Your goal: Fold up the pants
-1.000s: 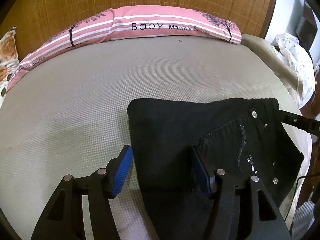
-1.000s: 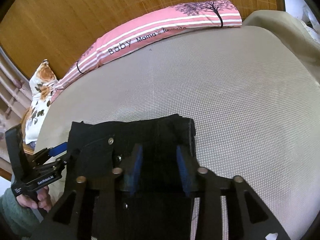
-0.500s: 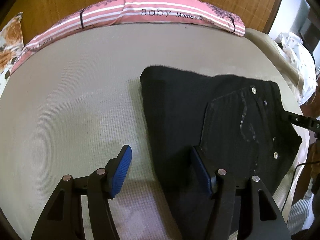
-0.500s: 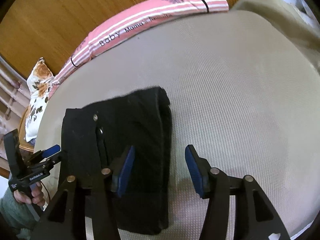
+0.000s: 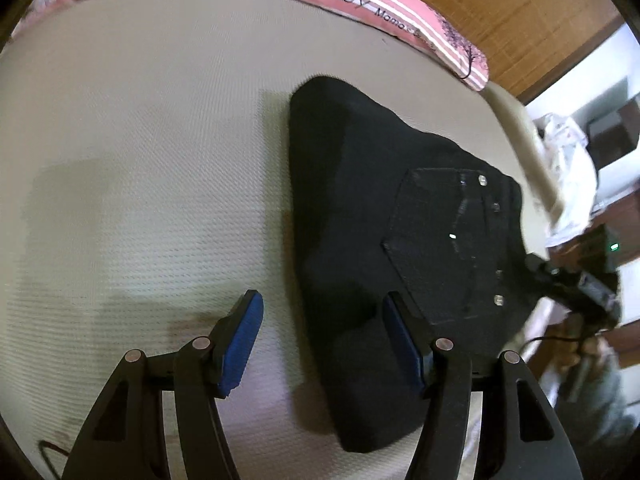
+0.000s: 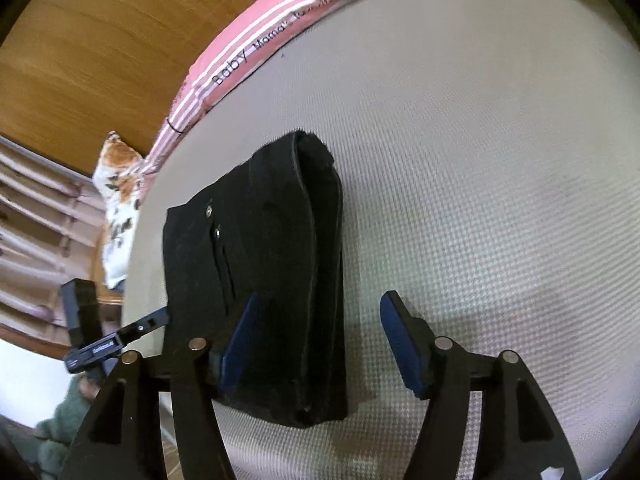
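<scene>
The black pants (image 5: 384, 248) lie folded into a compact block on the beige mattress (image 5: 140, 152), back pocket with metal studs facing up. My left gripper (image 5: 320, 316) is open and empty, raised above the block's left edge. In the right wrist view the folded pants (image 6: 276, 280) show stacked layers at their right edge. My right gripper (image 6: 316, 316) is open and empty, raised over that right edge. Each gripper shows at the side of the other's view: the right one (image 5: 568, 280), the left one (image 6: 108, 344).
A pink striped "Baby" pillow (image 5: 360, 0) lies along the wooden headboard (image 6: 100, 40). A floral pillow (image 6: 120, 196) sits at the bed's left side. A beige blanket (image 5: 524, 140) and white spotted cloth (image 5: 568, 152) lie at the right side.
Both grippers have let go of the pants, the right jaws opening wide. Both have lifted and drawn back and apart, so the folded block now lies free on the mattress.
</scene>
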`<state>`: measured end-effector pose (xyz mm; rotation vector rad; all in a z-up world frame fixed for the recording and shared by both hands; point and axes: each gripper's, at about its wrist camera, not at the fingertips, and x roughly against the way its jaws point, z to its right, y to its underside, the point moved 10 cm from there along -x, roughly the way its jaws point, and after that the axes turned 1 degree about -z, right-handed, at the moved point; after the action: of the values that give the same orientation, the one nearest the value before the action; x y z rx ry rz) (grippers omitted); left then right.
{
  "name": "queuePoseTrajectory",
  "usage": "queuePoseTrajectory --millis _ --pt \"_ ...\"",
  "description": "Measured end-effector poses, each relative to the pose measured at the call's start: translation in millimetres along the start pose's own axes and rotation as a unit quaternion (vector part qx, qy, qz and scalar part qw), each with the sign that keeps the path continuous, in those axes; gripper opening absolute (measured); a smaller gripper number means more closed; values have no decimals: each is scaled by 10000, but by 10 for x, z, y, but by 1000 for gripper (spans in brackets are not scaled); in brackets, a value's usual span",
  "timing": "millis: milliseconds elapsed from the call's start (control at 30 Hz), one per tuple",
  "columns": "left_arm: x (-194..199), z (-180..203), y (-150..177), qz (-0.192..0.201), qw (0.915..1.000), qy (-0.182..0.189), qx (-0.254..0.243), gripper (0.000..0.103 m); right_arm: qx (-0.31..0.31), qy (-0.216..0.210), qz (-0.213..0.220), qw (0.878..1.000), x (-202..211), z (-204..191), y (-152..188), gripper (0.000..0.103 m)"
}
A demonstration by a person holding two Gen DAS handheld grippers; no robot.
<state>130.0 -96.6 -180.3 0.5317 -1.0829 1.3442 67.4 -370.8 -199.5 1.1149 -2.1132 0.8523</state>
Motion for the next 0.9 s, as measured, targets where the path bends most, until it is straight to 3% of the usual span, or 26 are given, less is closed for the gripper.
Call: queuePoseTrajectory --millis 533,767,900 --pt "-133 139 -73 -151 9980 566 256 63 -217 -1036 -299 9939 -126 24 -59 59" --pt "-159 157 -131 -118 9968 763 195 65 -299 -1482 -519 9871 -303 -35 -86 33" --pt "-194 190 -209 1 9957 926 97 68 -165 -1535 -566 9864 -370 -100 -132 31"
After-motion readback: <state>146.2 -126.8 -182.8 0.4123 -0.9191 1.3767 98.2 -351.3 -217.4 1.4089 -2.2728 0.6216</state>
